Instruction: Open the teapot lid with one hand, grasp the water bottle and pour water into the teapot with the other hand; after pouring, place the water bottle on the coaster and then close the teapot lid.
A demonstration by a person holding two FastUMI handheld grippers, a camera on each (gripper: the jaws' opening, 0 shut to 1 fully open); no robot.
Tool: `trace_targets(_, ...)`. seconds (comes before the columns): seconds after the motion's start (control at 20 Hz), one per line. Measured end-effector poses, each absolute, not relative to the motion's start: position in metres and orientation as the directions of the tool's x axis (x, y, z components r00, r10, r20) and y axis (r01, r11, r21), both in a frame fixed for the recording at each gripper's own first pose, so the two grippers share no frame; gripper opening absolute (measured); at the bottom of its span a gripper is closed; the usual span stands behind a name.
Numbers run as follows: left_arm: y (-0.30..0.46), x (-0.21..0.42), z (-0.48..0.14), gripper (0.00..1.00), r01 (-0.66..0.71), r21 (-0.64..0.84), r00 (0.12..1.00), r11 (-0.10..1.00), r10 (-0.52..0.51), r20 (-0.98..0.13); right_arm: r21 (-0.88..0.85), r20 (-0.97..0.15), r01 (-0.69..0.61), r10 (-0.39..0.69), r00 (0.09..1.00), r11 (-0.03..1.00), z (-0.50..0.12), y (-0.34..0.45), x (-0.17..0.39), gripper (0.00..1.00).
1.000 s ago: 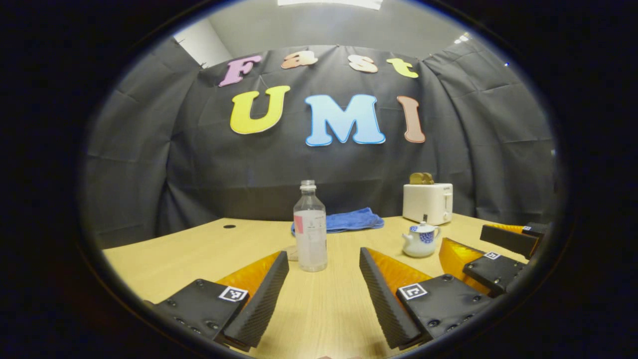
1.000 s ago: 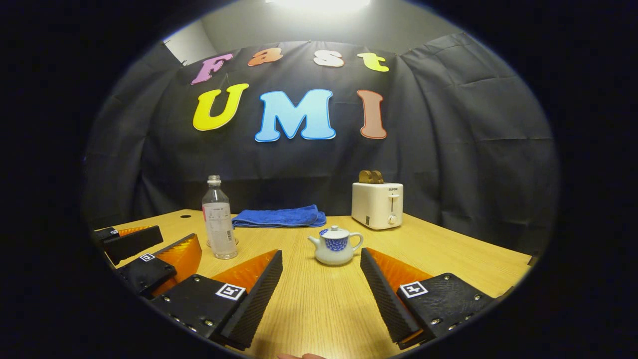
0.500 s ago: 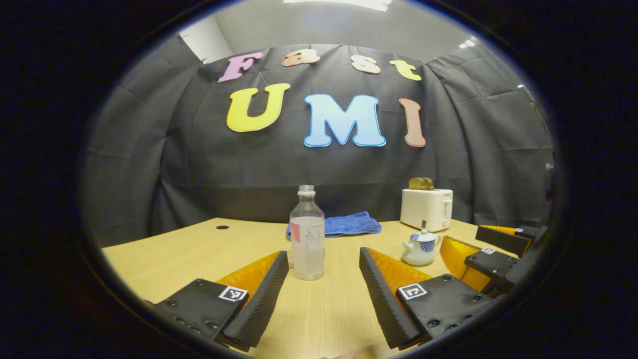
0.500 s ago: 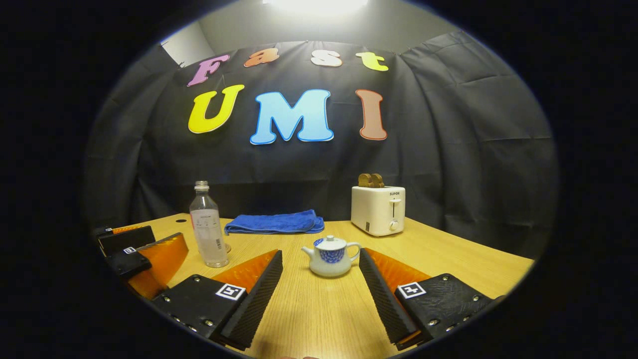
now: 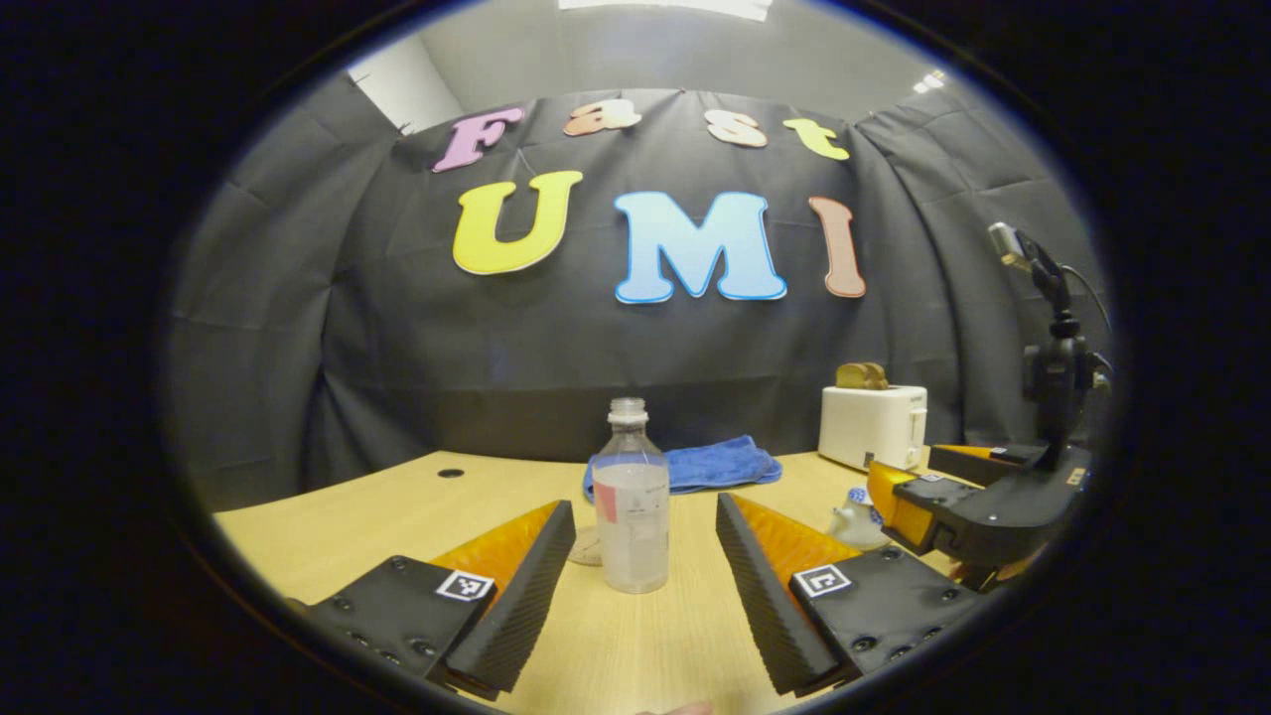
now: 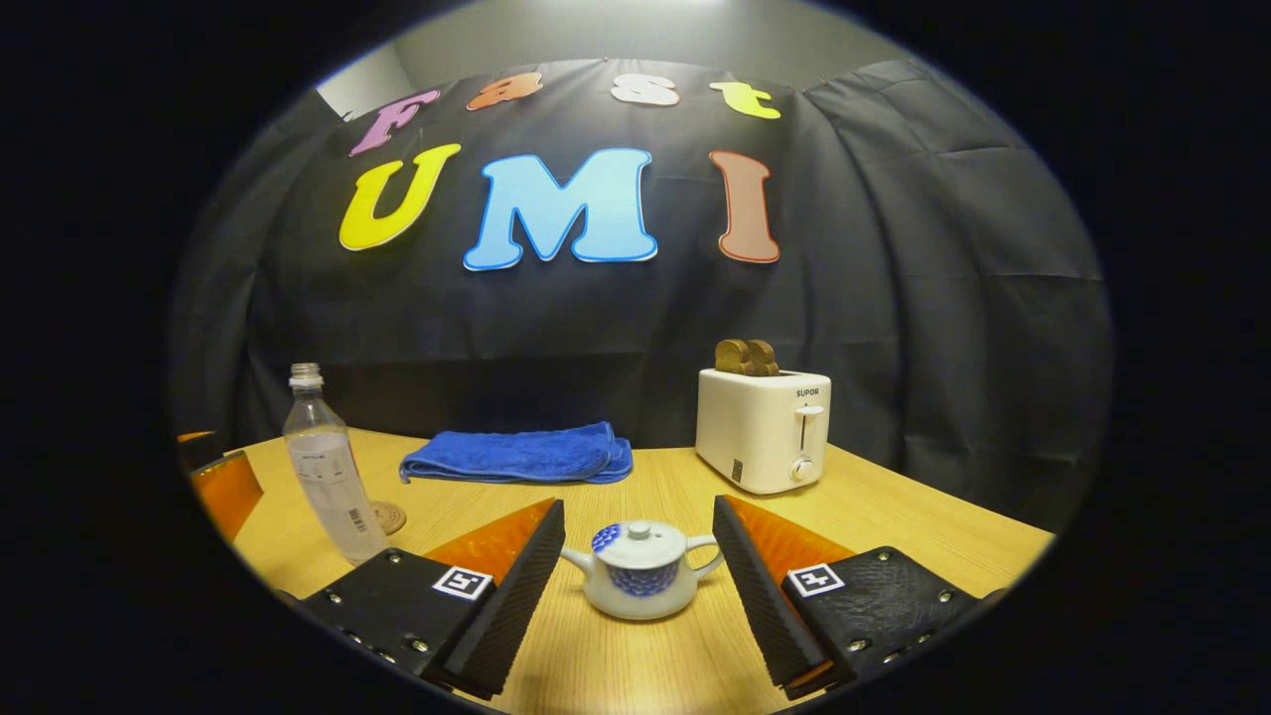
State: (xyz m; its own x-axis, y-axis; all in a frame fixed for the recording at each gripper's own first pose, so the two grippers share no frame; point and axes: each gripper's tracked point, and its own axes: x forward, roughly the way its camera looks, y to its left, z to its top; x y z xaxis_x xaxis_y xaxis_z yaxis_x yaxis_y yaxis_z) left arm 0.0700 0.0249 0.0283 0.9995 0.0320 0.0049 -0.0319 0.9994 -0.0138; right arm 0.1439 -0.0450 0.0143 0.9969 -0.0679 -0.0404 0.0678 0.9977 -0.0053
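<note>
A clear water bottle (image 5: 632, 506) stands on the wooden table just ahead of my left gripper (image 5: 645, 504), which is open with the bottle lined up between its fingertips and untouched. A round coaster (image 5: 588, 546) lies right behind the bottle, also seen as the coaster (image 6: 385, 516) beside the bottle (image 6: 328, 467). The white and blue teapot (image 6: 637, 574), with its lid (image 6: 635, 541) on, sits between the fingertips of my open right gripper (image 6: 637, 506), not gripped. In the left gripper view the right gripper (image 5: 928, 479) covers part of the teapot (image 5: 852, 523).
A folded blue towel (image 6: 516, 455) lies at the back of the table (image 6: 894, 526). A white toaster (image 6: 763, 429) with bread in it stands at the back right. A finger of the left gripper (image 6: 223, 487) shows at the far left edge.
Both grippers have moved forward. The bottle is now closer to the left fingertips, and the teapot has come in between the right fingertips. Both stay open.
</note>
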Motion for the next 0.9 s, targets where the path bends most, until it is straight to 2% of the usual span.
trace_targets(0.15, 0.027, 0.083, 0.016, 1.0, -0.019, -0.038, 0.999, 0.999, 0.017, -0.032, -0.024, -0.052, 0.072, -0.073, 0.996, 0.997, 0.009, -0.048, 0.162, 0.93)
trace_targets(0.25, 0.032, 0.091, 0.015, 1.0, -0.028, -0.023, 0.999, 0.999, 0.028, -0.035, -0.029, -0.073, 0.064, -0.066, 0.995, 0.998, 0.004, -0.047, 0.17, 0.8)
trace_targets(0.35, 0.034, 0.095, 0.018, 1.0, -0.03, -0.007, 0.999, 1.0, 0.03, -0.025, -0.023, -0.093, 0.059, -0.06, 0.994, 0.998, -0.006, -0.046, 0.176, 0.79)
trace_targets(0.4, 0.033, 0.097, 0.02, 0.99, -0.027, -0.004, 0.999, 1.0, 0.027, -0.019, -0.015, -0.104, 0.061, -0.062, 0.993, 0.998, -0.003, -0.046, 0.178, 0.75)
trace_targets(0.55, 0.033, 0.102, 0.023, 0.99, -0.019, -0.007, 1.0, 1.0, 0.019, -0.008, -0.03, -0.106, 0.066, -0.069, 0.992, 0.997, -0.004, -0.049, 0.177, 0.53)
trace_targets(0.6, 0.032, 0.102, 0.021, 1.0, -0.017, -0.008, 1.0, 1.0, 0.017, -0.01, -0.037, -0.104, 0.063, -0.066, 0.992, 0.997, -0.004, -0.048, 0.18, 0.53)
trace_targets(0.65, 0.032, 0.103, 0.019, 1.0, -0.015, -0.008, 1.0, 1.0, 0.015, -0.014, -0.055, -0.111, 0.073, -0.078, 0.991, 0.996, -0.003, -0.047, 0.177, 0.29)
trace_targets(0.7, 0.032, 0.103, 0.019, 1.0, -0.016, -0.007, 1.0, 1.0, 0.016, -0.017, -0.064, -0.11, 0.068, -0.075, 0.991, 0.996, -0.006, -0.048, 0.182, 0.2)
trace_targets(0.85, 0.036, 0.104, 0.019, 1.0, -0.017, -0.011, 1.0, 1.0, 0.017, -0.017, -0.086, -0.105, 0.075, -0.084, 0.991, 0.993, -0.004, -0.049, 0.178, 0.2)
trace_targets(0.9, 0.037, 0.103, 0.02, 1.0, -0.017, -0.009, 1.0, 1.0, 0.017, -0.017, -0.082, -0.103, 0.08, -0.089, 0.991, 0.993, -0.003, -0.049, 0.18, 0.04)
